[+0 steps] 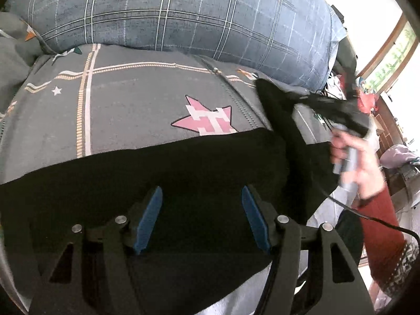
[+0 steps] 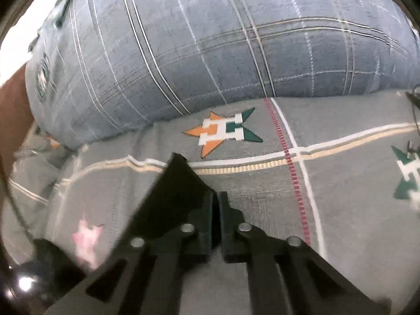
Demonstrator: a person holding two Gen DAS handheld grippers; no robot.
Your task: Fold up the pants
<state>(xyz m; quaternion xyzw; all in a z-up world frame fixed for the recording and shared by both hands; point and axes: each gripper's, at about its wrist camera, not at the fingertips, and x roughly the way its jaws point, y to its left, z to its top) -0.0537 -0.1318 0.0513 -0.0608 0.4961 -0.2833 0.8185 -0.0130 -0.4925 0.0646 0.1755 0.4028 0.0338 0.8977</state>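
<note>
Black pants lie across the grey bedspread in the left wrist view. My left gripper is open, its blue pads just above the black cloth. My right gripper is shut on a corner of the pants and holds it lifted above the bed. In the left wrist view the right gripper shows at the right, blurred, with the raised pants end hanging from it.
A large blue plaid pillow lies along the far side of the bed, also in the right wrist view. The bedspread has star prints. A window and room clutter are at the right.
</note>
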